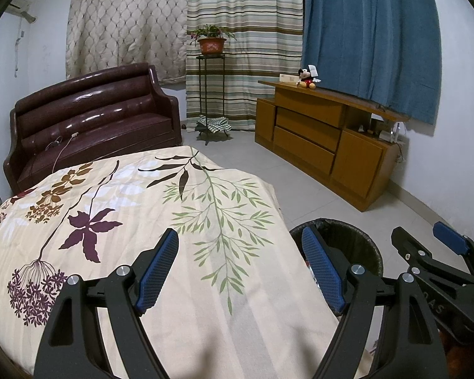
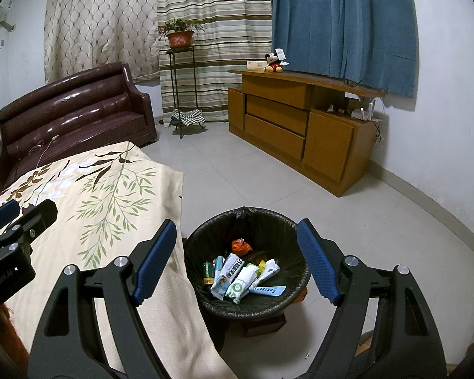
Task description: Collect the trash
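Both claws wide open, empty. Left gripper [image 1: 240,271] hangs over bed [image 1: 161,221] near its right edge; sheet bare, no trash on it. Right gripper [image 2: 237,262] held above bin [image 2: 205,243], likely the drop spot. Bin on floor just beside bed edge, black liner inside. Trash [image 2: 241,273] in bin: wrappers, tubes, green can, orange scrap. Collecting looks finished.

My right claw [image 2: 237,260] hangs spread above the bin [image 2: 199,243], mouth unobstructed. Bed edge [image 2: 173,208] crowds its left; bare floor [image 2: 379,237] lies right. Cabinet [image 2: 300,126] stands well apart.
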A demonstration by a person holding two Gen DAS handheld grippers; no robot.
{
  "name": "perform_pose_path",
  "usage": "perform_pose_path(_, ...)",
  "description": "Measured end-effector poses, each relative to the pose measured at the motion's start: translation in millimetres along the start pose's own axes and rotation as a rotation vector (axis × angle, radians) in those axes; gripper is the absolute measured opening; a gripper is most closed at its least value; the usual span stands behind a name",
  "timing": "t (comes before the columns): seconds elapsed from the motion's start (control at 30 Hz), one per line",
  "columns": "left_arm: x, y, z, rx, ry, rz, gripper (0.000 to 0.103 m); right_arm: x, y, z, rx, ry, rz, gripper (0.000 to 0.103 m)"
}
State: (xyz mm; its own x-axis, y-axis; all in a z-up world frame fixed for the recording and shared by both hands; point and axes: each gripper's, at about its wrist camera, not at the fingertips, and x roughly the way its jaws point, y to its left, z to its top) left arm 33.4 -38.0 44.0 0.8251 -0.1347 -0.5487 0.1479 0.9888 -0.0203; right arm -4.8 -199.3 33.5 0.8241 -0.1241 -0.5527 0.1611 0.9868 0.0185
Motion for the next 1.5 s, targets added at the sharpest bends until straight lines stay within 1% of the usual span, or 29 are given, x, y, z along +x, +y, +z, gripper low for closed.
perform_pose_path(0.63, -2, -2, 2, 0.002, -0.009, -0.001, 0.078, 0, 0, -1, 0.0, 0.0, -0.001, 0.077)
perform_pose_path(0.9, -3, -10, 5, 0.013, -0.019, 0.001, 0.078, 0, 0, -1, 0.001, -0.001, 0.0, 0.077)
perform_pose_path(1.0, -2, -9, 5, 0.016, -0.021, 0.002, 0.081, 0, 0, -1, 0.001, -0.001, 0.0, 0.077)
perform_pose_path(1.2, -4, -8, 6, 0.008, -0.03, -0.001, 0.083, 0, 0, -1, 0.0, -0.001, -0.001, 0.077)
perform_pose_path(1.3, -3, -10, 8, 0.008, -0.035, 0.01, 0.084, 0, 1, -1, 0.0, 0.001, 0.0, 0.077)
perform_pose_path(1.5, 1, -5, 6, -0.007, -0.027, -0.012, 0.084, 0, 1, -2, 0.001, 0.0, 0.0, 0.077)
